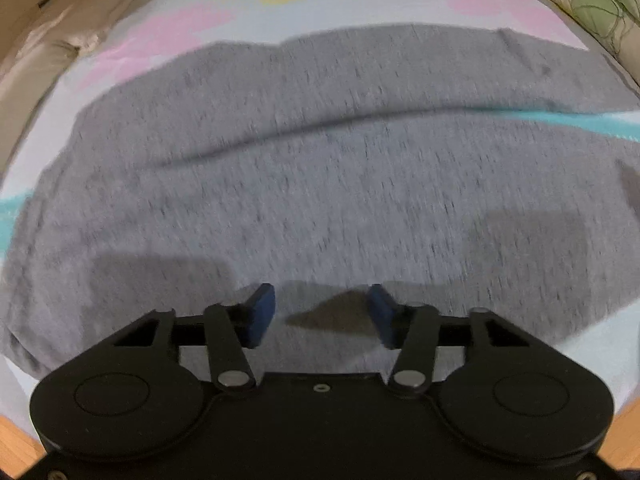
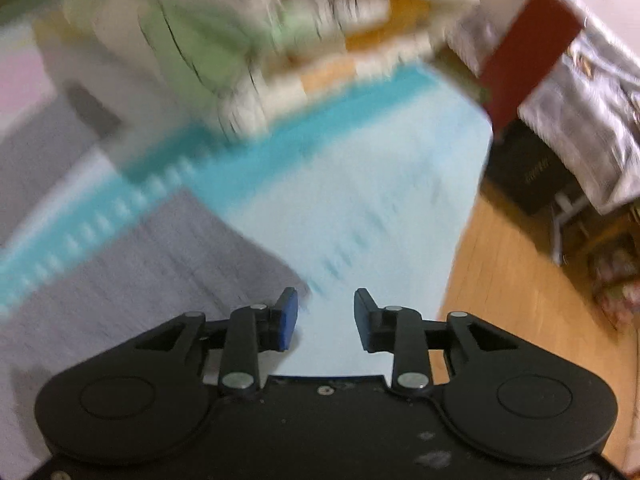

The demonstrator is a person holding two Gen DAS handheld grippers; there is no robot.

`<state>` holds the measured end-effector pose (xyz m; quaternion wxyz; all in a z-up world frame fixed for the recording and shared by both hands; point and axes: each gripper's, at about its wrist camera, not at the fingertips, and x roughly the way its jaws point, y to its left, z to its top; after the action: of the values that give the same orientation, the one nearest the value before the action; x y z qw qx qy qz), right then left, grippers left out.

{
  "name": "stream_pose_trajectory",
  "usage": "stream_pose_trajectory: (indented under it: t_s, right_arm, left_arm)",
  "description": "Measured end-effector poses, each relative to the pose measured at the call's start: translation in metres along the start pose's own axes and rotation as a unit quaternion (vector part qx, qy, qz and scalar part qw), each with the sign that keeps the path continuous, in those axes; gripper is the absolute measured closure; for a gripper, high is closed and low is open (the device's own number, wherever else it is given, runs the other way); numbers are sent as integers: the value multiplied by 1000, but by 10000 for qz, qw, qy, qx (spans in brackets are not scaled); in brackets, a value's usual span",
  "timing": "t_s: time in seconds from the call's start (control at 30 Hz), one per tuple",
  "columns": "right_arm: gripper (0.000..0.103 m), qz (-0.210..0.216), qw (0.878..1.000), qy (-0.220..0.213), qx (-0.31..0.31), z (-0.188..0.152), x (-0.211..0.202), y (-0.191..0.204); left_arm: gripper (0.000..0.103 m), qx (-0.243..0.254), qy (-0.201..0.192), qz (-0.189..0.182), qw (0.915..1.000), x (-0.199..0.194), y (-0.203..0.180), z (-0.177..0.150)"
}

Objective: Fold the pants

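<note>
Grey pants (image 1: 320,168) lie spread flat on a pale blue bed sheet (image 1: 360,4) with pink, yellow and teal patterns; a crease or gap between the legs runs across the middle. My left gripper (image 1: 322,312) is open and empty, just above the near part of the pants. In the right wrist view the pants (image 2: 132,264) lie to the left, their end near the left fingertip. My right gripper (image 2: 326,316) is open and empty over the bare sheet (image 2: 360,208). The right view is motion-blurred.
A folded floral quilt (image 2: 256,40) sits on the bed ahead of the right gripper and shows at the top right of the left view (image 1: 592,4). Beige bedding (image 1: 48,28) lies at far left. Wooden floor (image 2: 520,288), a dark box (image 2: 528,168) and a covered table (image 2: 580,100) are right of the bed.
</note>
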<state>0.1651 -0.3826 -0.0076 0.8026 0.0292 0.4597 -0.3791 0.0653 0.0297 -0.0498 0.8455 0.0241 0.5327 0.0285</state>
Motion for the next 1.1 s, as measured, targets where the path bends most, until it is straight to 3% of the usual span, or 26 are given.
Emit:
stream_pose_trajectory:
  t_s: [0.23, 0.37, 0.47, 0.63, 0.87, 1.1]
  right_arm:
    - [71, 1540, 9856, -84, -695, 12, -36, 77]
    - [71, 2146, 9703, -175, -1100, 16, -51, 122]
    - [70, 2650, 9562, 80, -1242, 25, -52, 153]
    - [69, 2822, 9529, 285, -1075, 41, -41, 200]
    - [69, 2722, 9588, 228, -774, 62, -21, 265]
    - [69, 2719, 9608, 500, -225, 69, 4, 323]
  left_arm:
    - [46, -195, -762, 345, 9963, -14, 15, 75]
    - [46, -226, -853, 276, 9957, -8, 30, 121]
    - [46, -260, -965, 325, 9945, 1, 44, 148]
    - [46, -391, -1039, 660, 9916, 36, 64, 180]
    - [46, -645, -497, 707, 9942, 86, 81, 194]
    - [46, -512, -432, 699, 9953, 89, 75, 195]
